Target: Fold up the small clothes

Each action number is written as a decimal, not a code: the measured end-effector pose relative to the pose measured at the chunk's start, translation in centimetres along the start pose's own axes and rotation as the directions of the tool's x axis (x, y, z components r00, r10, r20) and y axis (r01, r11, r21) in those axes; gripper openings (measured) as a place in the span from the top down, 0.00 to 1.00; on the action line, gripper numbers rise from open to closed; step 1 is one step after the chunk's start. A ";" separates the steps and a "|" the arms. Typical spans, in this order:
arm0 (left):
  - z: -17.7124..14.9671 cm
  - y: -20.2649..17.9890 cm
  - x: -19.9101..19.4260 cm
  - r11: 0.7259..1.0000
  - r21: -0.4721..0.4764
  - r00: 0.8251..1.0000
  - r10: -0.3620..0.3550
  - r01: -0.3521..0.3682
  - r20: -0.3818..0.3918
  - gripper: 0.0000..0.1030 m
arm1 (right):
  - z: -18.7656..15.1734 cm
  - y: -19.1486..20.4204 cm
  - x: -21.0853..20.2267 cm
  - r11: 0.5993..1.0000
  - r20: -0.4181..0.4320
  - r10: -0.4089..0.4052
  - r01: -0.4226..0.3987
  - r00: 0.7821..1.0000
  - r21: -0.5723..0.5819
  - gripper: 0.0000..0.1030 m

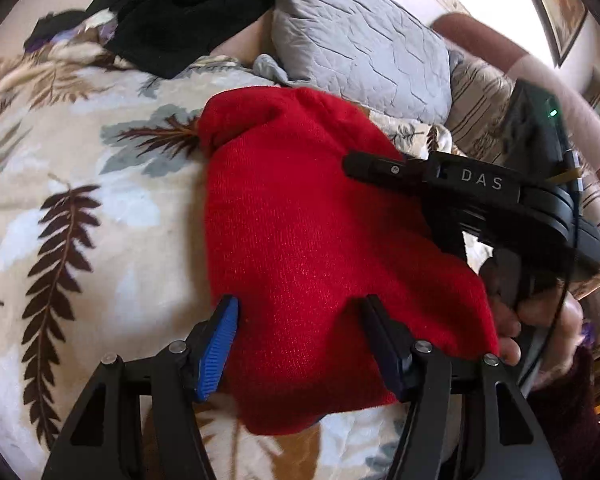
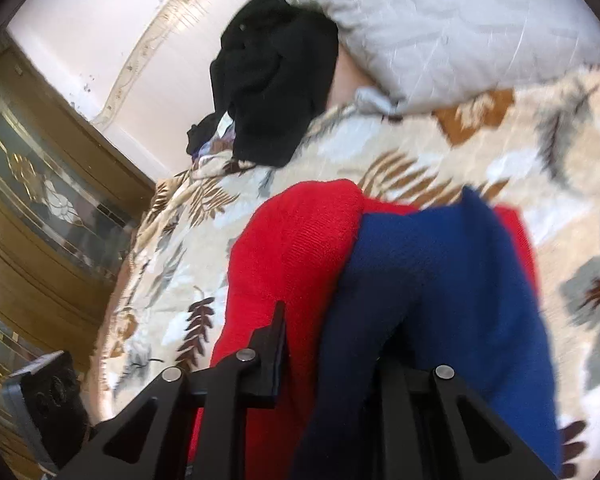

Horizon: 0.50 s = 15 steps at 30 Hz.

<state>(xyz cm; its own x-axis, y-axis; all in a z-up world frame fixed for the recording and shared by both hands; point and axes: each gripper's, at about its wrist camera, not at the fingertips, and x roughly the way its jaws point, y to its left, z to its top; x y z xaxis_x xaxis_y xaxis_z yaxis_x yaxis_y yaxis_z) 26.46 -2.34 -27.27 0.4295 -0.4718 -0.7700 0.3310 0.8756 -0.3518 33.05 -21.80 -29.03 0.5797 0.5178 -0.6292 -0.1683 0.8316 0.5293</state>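
A red knit garment (image 1: 300, 248) lies on the leaf-print bedspread (image 1: 80, 184). My left gripper (image 1: 296, 312) is open, its blue-padded fingers (image 1: 220, 356) straddling the garment's near edge. My right gripper (image 1: 360, 166) shows in the left wrist view, reaching in from the right over the red garment; its fingertips look together. In the right wrist view the red garment (image 2: 292, 256) lies folded with its blue part (image 2: 432, 280) draped over my right gripper's right finger, hiding it. The left finger (image 2: 274, 344) shows, resting on the red knit.
A grey quilted pillow (image 1: 360, 36) and a black garment (image 1: 188, 8) lie at the far end of the bed. A wooden cabinet with glass doors (image 2: 40, 208) stands left of the bed. A person's arm (image 1: 540, 92) reaches in at the right.
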 end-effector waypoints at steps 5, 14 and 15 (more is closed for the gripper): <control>0.9 -5.3 1.2 0.992 0.109 0.997 0.062 -0.065 0.038 0.38 | 0.1 -3.2 -2.0 0.997 0.054 -0.075 0.074 0.996 0.024 0.82; 2.4 -7.0 0.9 0.987 0.127 0.995 0.093 -0.097 0.044 0.37 | 1.7 -9.8 0.1 0.996 -0.029 -0.045 0.047 0.999 0.074 0.78; 2.4 -6.4 0.3 0.984 0.127 0.991 0.118 -0.125 0.062 0.37 | 1.5 -10.5 0.7 0.993 -0.052 -0.026 0.032 0.998 0.114 0.75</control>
<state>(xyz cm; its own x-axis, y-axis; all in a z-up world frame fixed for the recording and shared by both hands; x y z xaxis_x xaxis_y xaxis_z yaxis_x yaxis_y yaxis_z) 26.50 -8.39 -23.98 0.5170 -0.3703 -0.7717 0.3788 0.9075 -0.1817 36.45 -30.49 -34.21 0.5415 0.5056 -0.6717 -0.0578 0.8195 0.5702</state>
